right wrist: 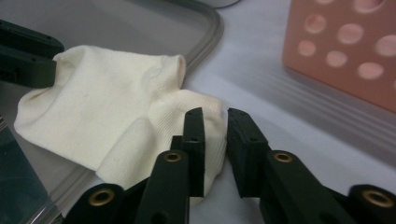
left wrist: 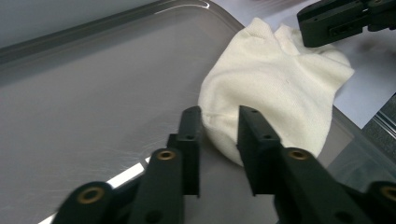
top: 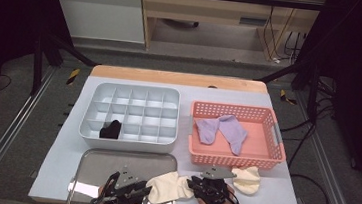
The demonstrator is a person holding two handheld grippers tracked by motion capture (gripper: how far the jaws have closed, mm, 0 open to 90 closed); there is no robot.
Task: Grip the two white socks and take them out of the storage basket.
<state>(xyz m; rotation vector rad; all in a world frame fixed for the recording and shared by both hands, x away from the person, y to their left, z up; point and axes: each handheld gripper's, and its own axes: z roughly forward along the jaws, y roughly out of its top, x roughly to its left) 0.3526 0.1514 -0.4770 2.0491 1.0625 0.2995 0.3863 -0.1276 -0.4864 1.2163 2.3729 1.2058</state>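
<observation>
Metal tray (top: 97, 167), cream sock (top: 168, 188) between both claws

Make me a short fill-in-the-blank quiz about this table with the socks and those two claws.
The cream sock between the claws lies partly on the metal ____.
The two purple socks lie in the ____ basket.
The white divided box holds one ____ sock.

Missing words: tray; pink; black
</observation>
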